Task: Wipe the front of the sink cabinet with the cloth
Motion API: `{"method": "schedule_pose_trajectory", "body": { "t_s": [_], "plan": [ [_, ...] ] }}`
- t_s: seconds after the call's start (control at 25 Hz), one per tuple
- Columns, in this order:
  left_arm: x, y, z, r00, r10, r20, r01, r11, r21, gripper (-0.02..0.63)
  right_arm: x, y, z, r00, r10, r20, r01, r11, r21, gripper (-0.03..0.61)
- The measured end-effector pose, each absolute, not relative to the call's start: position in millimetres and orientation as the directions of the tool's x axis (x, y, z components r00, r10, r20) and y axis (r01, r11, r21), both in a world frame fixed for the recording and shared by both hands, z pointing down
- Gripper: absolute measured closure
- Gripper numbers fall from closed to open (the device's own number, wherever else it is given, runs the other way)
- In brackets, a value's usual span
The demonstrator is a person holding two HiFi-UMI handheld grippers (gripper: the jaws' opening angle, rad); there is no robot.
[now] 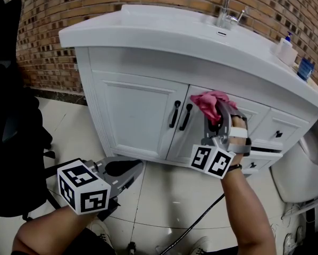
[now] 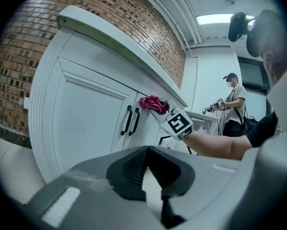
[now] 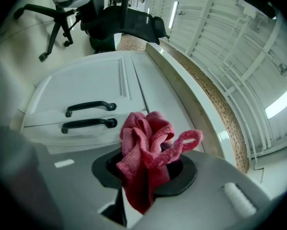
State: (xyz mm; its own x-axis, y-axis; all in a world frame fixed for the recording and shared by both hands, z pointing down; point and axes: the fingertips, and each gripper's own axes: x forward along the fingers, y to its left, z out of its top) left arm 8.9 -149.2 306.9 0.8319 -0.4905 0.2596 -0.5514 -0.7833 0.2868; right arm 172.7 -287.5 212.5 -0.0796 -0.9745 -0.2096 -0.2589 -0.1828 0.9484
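- Right gripper point(image 3: 143, 176) jaws were clamped on the pink cloth point(image 3: 146, 147). The cloth was bunched up, with a loose loop sticking out past the jaws.
- Left gripper point(image 2: 146, 169) jaws were pressed together with nothing between them.
- The cloth sat just right of the black handles point(image 1: 180, 116), high on the door of the sink cabinet point(image 1: 132, 116). It looked to be against the panel, but contact couldn't be confirmed.
- Risk: the wad was tight, so only a small patch would wipe, and the hard jaw tips could scrape the paint if pushed in too far.
- Risk: the loose loop could catch on the handles during a sweep leftward, pulling the cloth out of the grip.
- Right forearm reached up from below and right of the handles, with the gripper pointed into the door.
- Left forearm stayed low, well below and left of the handles near the floor, idle, aimed at the cabinet base.
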Motion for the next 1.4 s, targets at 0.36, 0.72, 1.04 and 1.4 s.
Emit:
{"method": "schedule_pose_trajectory", "body": {
  "t_s": [0.36,0.72,1.04,1.4],
  "plan": [
    [12.5,-149.7,304.9,0.835,-0.485,0.259,-0.547,-0.782,0.299,0.610,175.5,-293.7,269.2,-0.085,-0.992,-0.090,-0.201,-0.071,0.977,0.466],
    [17.2,-150.4,306.3,0.836,-0.479,0.268,-0.545,-0.780,0.308,0.610,172.6,-293.3,292.3,-0.102,-0.993,-0.052,-0.184,-0.033,0.982,0.466],
    [16.6,-154.5,311.7,0.837,-0.474,0.275,-0.543,-0.782,0.305,0.609,166.9,-293.5,332.6,-0.135,-0.991,-0.002,-0.146,0.018,0.989,0.466],
    [13.8,-158.1,313.3,0.831,-0.481,0.280,-0.553,-0.770,0.318,0.609,162.2,-291.9,385.6,-0.162,-0.983,0.089,-0.071,0.102,0.992,0.466]
  ]
}}
